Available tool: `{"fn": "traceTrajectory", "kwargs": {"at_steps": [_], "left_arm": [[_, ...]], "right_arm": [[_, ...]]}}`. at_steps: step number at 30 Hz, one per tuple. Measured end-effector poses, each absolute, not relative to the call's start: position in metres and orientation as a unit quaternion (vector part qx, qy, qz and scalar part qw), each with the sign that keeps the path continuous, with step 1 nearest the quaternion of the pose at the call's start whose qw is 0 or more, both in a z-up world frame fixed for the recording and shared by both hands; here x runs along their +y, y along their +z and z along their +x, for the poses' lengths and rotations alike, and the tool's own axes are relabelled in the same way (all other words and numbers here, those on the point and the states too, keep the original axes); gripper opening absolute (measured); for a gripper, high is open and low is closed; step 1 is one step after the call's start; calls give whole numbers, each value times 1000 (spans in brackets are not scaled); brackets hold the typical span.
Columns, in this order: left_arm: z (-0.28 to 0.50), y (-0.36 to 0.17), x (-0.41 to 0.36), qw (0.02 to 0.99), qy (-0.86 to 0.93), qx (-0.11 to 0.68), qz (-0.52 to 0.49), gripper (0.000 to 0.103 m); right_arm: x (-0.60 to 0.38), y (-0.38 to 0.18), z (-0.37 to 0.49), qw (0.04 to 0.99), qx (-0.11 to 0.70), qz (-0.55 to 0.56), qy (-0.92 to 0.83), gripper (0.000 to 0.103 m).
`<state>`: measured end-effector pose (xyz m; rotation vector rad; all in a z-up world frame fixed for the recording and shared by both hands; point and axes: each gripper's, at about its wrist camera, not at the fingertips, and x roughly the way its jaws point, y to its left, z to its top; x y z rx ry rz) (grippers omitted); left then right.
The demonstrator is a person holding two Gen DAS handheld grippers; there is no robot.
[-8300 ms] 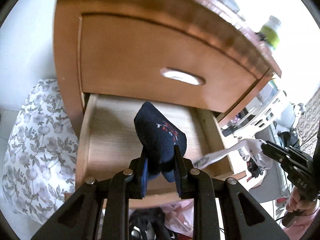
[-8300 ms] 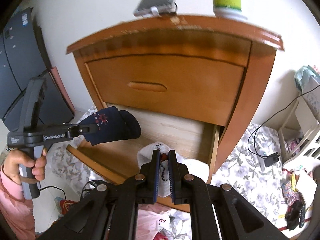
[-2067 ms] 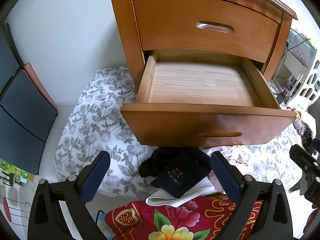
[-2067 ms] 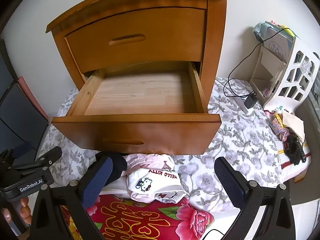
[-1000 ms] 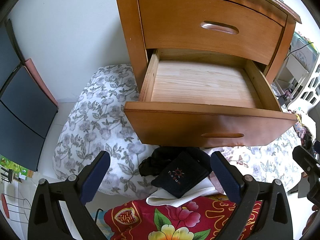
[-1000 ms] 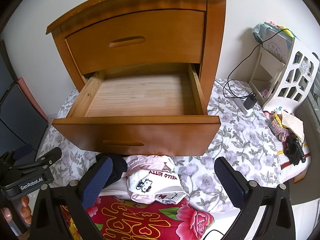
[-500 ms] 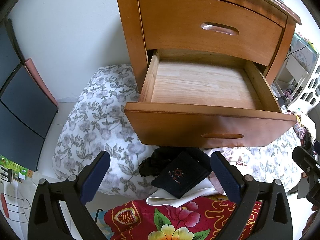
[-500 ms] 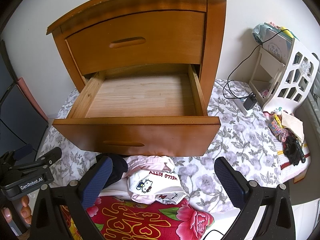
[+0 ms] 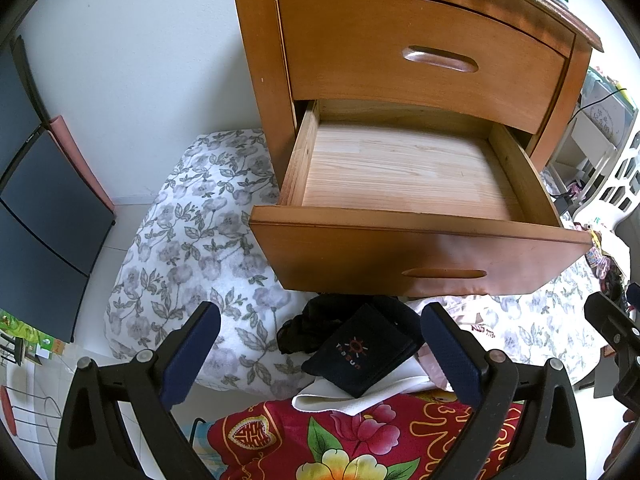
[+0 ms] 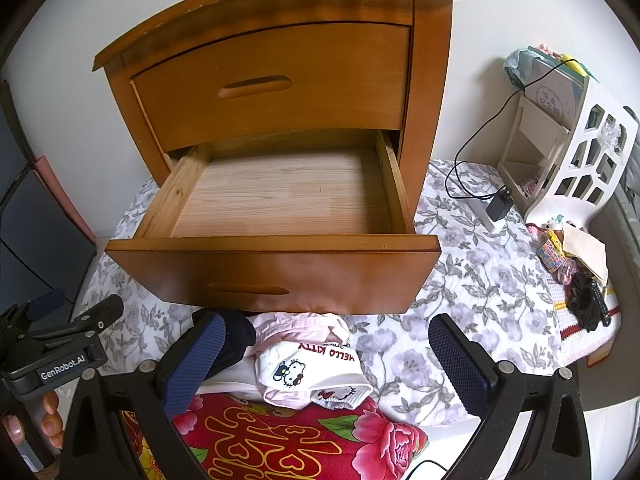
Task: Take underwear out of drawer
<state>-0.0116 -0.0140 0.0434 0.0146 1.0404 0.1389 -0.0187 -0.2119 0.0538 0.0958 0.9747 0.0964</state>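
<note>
The left gripper (image 9: 320,344) is hanging spread wide and gripping nothing, above the dark underwear (image 9: 362,350) lying on the floral quilt (image 9: 192,248) below the drawer's (image 10: 276,246) front edge. The drawer is standing pulled out, bare boards showing, so the emptying looks finished. The right gripper (image 10: 326,354) is likewise gaping and holding nothing, over the white underwear (image 10: 312,372) resting nearby.
</note>
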Motion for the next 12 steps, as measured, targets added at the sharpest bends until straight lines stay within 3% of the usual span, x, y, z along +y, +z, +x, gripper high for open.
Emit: {"fn": "traceTrajectory", "kwargs": {"at_steps": [12], "left_arm": [[-14,46,-16,870,62,489,-3,100]], "right_arm": [[-211,55,-18,881,469,47,46,103]]}}
